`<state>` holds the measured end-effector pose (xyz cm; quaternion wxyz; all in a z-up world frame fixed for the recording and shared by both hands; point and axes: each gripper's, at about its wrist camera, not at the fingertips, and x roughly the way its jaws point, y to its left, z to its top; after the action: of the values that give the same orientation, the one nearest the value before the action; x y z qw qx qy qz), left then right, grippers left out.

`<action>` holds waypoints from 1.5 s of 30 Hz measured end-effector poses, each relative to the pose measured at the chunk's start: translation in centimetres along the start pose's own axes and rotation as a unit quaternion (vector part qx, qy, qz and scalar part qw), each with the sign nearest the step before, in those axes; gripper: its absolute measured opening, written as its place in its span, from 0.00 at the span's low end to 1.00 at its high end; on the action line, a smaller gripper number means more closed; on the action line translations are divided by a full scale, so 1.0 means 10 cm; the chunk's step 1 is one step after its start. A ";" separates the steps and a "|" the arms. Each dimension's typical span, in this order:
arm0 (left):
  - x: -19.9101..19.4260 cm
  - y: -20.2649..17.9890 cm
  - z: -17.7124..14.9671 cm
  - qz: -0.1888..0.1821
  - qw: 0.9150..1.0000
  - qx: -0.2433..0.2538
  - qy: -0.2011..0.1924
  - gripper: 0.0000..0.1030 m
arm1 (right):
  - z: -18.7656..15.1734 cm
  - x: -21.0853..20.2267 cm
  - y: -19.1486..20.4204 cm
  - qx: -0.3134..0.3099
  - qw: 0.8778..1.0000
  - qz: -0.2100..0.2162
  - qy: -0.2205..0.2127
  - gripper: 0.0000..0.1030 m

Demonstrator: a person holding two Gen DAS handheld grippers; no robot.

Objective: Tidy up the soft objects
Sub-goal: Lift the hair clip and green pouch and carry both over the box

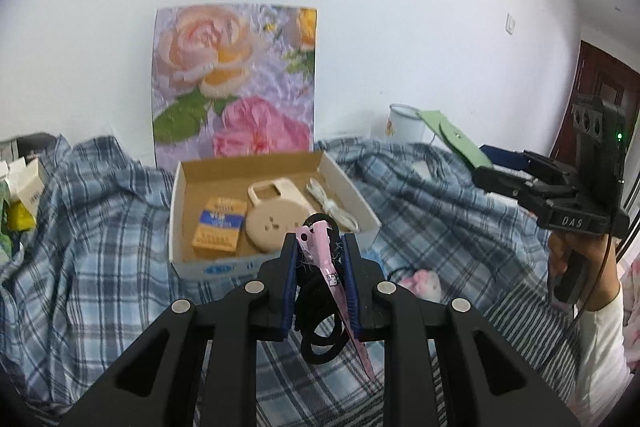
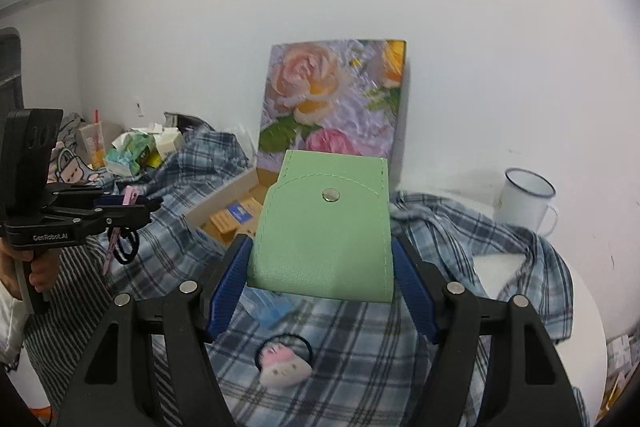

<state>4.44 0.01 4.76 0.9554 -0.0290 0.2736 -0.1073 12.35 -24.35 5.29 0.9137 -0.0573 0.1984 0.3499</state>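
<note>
My left gripper [image 1: 320,247] is shut on a pink hair clip [image 1: 326,267] and black hair ties [image 1: 320,339], held above the plaid cloth just in front of the open cardboard box [image 1: 188,223]. The box holds an orange-blue packet [image 1: 219,229], a beige phone case [image 1: 276,215] and a white cable [image 1: 332,207]. My right gripper [image 2: 322,255] is shut on a green snap pouch [image 2: 324,227], held up in the air; it shows at the right of the left wrist view [image 1: 456,139]. A pink-white plush hair tie [image 2: 282,363] lies on the cloth below.
A flower painting [image 1: 236,83] leans on the wall behind the box. A white enamel mug [image 2: 528,199] stands at the right. Cartons and clutter [image 2: 136,151] sit at the far left. Blue plaid cloth [image 1: 92,227] covers the surface.
</note>
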 end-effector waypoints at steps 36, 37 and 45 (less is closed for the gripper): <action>-0.04 0.19 1.31 0.054 0.992 -0.002 -0.110 0.22 | 1.30 0.17 0.32 -0.021 0.994 0.020 -0.106 0.68; -0.02 0.21 1.35 0.052 0.992 -0.007 -0.111 0.22 | 1.33 0.19 0.31 -0.018 0.994 0.017 -0.108 0.68; 0.18 0.24 1.59 0.051 0.993 -0.014 -0.110 0.22 | 1.40 0.38 0.20 0.003 0.994 0.020 -0.110 0.68</action>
<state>14.84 1.91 17.03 0.9834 -0.0396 0.1697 -0.0513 18.15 -17.10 16.59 0.9229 -0.0114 0.0994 0.3719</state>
